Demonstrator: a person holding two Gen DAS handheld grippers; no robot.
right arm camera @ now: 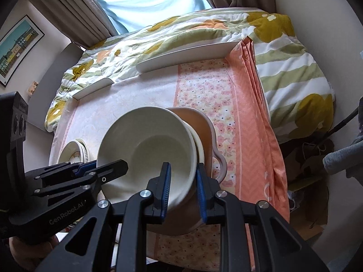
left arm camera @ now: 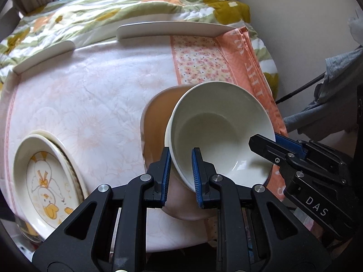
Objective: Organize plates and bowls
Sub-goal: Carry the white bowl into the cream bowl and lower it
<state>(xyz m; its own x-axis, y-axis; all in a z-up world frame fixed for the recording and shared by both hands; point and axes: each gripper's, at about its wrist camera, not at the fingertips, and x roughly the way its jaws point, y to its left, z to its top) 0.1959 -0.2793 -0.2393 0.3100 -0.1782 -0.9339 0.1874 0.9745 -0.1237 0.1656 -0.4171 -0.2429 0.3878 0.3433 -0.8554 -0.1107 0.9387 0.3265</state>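
A white bowl [left arm camera: 217, 131] sits tilted, nested in another cream bowl, over a large pink-beige handled bowl [left arm camera: 156, 117]. My left gripper [left arm camera: 181, 174] straddles the white bowl's near-left rim, one blue pad inside and one outside, with a gap showing. My right gripper [right arm camera: 183, 188] straddles the same bowl [right arm camera: 147, 149] at its right rim; its fingers [left arm camera: 267, 147] show in the left wrist view. The left gripper's fingers [right arm camera: 109, 167] reach the bowl's left rim in the right wrist view. A stack of cream plates with a duck picture [left arm camera: 47, 179] lies at the left.
The table [left arm camera: 90, 95] has a pale floral cloth with an orange runner [left arm camera: 249, 63] on the right. Two white raised edge pieces [left arm camera: 172, 29] stand at the far side. A flowered quilt [right arm camera: 204, 34] lies beyond. Grey cloth and a cable [left arm camera: 329, 86] hang at the right.
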